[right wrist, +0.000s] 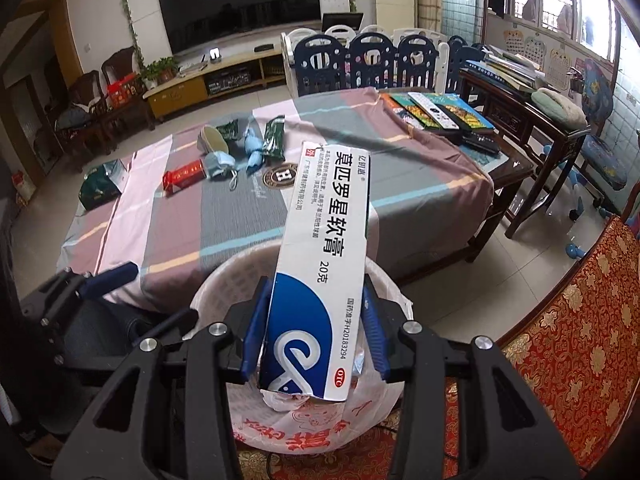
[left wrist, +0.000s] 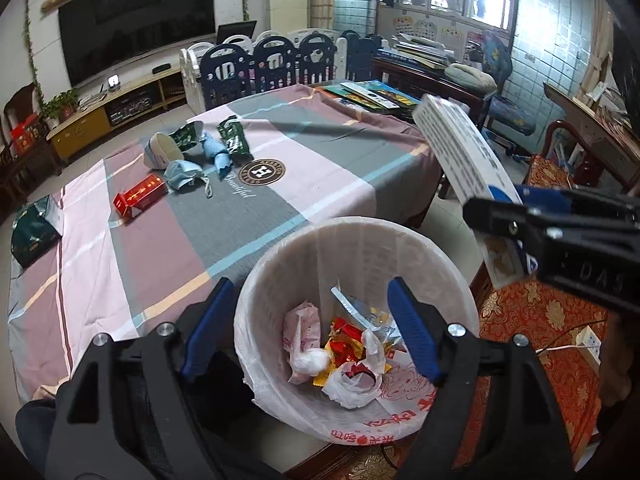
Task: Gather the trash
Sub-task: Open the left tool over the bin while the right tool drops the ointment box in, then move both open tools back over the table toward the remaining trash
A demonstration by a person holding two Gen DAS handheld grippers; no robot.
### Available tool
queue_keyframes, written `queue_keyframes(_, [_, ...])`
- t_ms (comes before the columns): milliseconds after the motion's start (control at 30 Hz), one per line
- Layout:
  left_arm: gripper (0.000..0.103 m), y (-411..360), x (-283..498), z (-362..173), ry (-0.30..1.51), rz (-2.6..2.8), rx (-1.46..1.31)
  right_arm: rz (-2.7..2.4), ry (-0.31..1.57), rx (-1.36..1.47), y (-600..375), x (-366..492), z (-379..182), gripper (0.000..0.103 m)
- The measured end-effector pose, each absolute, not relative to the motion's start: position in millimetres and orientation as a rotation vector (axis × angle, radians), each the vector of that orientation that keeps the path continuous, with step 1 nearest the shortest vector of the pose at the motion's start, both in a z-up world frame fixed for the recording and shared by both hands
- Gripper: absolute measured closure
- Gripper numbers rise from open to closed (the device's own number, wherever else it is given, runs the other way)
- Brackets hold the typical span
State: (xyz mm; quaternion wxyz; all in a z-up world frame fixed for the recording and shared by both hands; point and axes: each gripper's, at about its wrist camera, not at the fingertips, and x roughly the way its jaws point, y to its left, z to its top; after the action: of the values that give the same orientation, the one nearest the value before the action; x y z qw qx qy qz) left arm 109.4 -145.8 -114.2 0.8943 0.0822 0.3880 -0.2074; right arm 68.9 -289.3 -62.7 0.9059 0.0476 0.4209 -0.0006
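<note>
Your left claw hangs spread and empty over the white-lined bin, which stands just off the counter edge beside a red brocade seat. Your right claw pinches a white-and-blue ointment box above the same bin; it reads "莫匹罗星软膏", "20克" and "OTC". Wrappers already lie in the bin. On the counter, well apart from the bin, lie a red carton, a blue face mask and green packets; the cloth reads "Beautiful". Bare cloth lies between them and the bin.
</note>
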Motion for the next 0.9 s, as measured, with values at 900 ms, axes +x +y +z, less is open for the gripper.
queue_keyframes(900, [0.016, 6, 129, -123, 0.815, -0.024, -0.114, 0.078, 0.971, 0.056, -206, 98, -68, 0.018])
